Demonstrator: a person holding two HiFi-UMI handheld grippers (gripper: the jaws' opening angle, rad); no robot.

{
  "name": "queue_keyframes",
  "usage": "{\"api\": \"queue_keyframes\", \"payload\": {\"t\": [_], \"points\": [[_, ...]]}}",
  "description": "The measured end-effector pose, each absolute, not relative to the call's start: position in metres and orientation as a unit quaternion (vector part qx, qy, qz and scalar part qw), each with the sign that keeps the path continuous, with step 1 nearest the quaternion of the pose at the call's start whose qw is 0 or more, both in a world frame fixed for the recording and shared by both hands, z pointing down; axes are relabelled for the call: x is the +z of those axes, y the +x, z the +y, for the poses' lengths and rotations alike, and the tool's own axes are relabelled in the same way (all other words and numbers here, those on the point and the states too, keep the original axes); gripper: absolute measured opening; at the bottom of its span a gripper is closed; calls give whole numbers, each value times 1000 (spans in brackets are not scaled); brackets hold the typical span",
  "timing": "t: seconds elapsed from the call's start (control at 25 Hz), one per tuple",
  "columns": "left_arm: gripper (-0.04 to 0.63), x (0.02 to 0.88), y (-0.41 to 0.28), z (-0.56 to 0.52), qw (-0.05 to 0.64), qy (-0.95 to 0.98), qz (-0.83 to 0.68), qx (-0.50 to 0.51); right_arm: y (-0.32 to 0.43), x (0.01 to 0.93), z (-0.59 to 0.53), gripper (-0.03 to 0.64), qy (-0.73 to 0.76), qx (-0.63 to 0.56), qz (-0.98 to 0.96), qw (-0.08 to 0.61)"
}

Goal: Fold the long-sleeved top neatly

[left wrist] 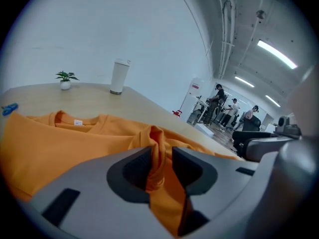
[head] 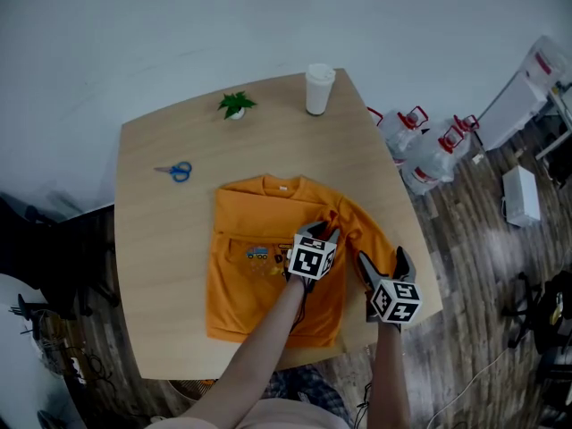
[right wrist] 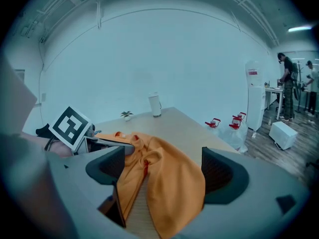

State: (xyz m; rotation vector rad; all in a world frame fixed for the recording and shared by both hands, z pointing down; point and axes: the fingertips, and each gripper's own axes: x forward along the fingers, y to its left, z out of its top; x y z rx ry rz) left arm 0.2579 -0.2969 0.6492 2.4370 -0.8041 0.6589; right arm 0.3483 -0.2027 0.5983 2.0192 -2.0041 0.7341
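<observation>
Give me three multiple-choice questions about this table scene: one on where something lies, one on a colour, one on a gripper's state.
1. The scissors lie:
A) on the table, left of the top
B) in the cup
C) on the top

2. The top is:
A) green
B) orange
C) white

3. The right gripper is:
A) shut on the cup
B) shut on the scissors
C) open, with orange cloth between its jaws

Answers:
1 A, the head view shows them on bare wood left of the top.
2 B, it is orange in every view.
3 C, its jaws stand wide apart around loose cloth.
</observation>
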Motion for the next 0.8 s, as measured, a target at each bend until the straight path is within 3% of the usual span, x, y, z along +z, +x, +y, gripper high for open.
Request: {"api": "queue_keyframes", "payload": {"t": [0.28,0.36,0.8], "points": [[317,641,272,-279,269,906,-243,220,357,597,-193,468,701,255,-661,79],[349,639,271,-276,263,908,-240,222,359,597,-191,468,705,257,-656,74],[357,608,274,-264,248,918,-246,189,392,588,-157,466,741,256,-618,58]]}}
